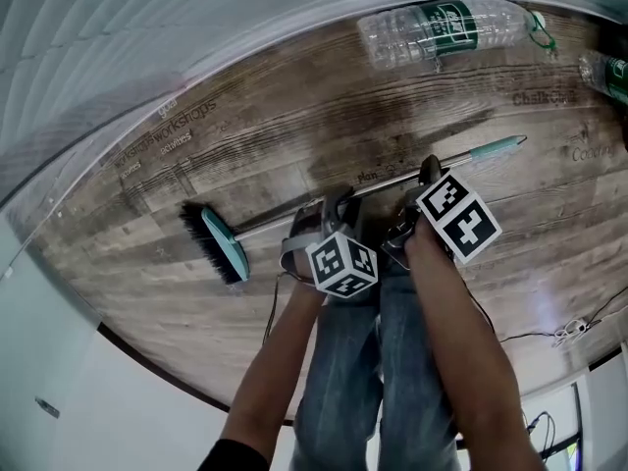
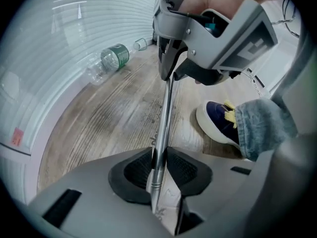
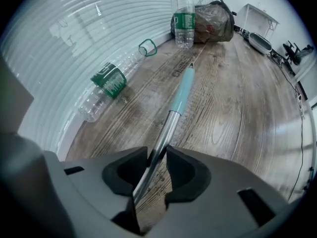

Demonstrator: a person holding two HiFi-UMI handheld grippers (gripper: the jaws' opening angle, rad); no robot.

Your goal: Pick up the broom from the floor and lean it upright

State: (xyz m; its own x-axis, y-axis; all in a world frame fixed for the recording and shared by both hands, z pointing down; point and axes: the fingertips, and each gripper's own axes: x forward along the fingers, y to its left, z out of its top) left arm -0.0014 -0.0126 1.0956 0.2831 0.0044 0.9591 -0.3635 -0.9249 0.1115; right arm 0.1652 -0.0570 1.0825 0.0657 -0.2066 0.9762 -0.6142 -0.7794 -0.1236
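Note:
The broom lies along the wooden floor (image 1: 294, 145). Its teal head with black bristles (image 1: 224, 245) is to the left, and its metal handle (image 1: 388, 181) runs right to a teal grip (image 1: 496, 148). My left gripper (image 1: 334, 202) points down at the middle of the handle. In the left gripper view its pads (image 2: 136, 170) close on the metal tube (image 2: 165, 114). My right gripper (image 1: 429, 172) stands further along toward the grip, and its pads (image 3: 185, 170) hold the handle (image 3: 166, 130) just short of the teal grip (image 3: 182, 95).
An empty plastic bottle (image 1: 437, 29) lies by the white ribbed wall (image 1: 147, 37), and another bottle (image 3: 184, 16) stands upright beside a dark bag (image 3: 210, 16). The person's shoe (image 2: 220, 123) is close to the handle. A cable (image 1: 569, 332) trails at the right.

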